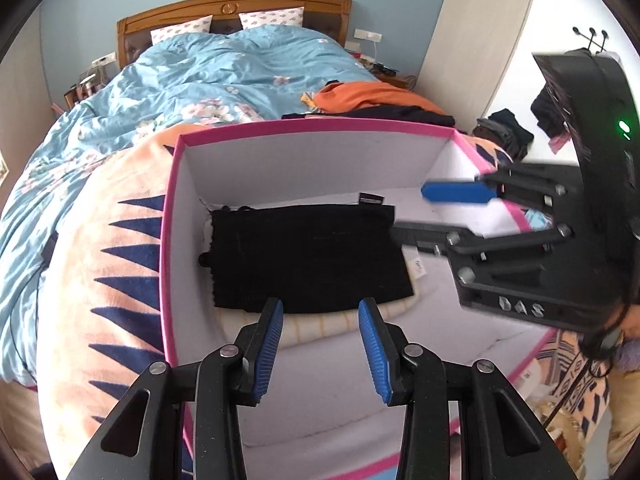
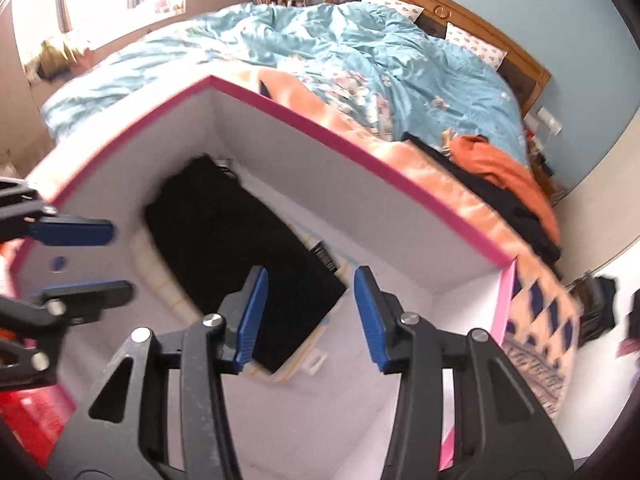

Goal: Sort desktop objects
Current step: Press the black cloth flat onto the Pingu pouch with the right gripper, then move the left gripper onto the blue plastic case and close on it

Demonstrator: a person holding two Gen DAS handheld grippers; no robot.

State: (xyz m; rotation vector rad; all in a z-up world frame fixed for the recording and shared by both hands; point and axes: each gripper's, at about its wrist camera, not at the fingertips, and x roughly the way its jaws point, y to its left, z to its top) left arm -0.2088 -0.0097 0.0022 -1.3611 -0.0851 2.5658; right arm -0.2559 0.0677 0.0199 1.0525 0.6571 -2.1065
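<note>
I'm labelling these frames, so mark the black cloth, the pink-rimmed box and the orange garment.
black cloth [image 1: 308, 256]: left wrist view, middle of the fabric.
pink-rimmed box [image 1: 320, 125]: left wrist view, far rim.
orange garment [image 1: 368, 96]: left wrist view, middle of the heap.

Bed [image 1: 224, 68], pink-rimmed box [image 1: 312, 126], orange garment [image 1: 360, 94]

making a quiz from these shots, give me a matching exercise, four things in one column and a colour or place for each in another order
Things:
1. black cloth
2. box
3. orange garment
4. pillows

Places and colours:
A. against the wooden headboard
B. lies flat inside the box, on a pale folded cloth
C. pink rim, white walls inside
D. on the bed beyond the box, on top of dark clothes

Pairs: 1-B, 2-C, 3-D, 4-A
</note>
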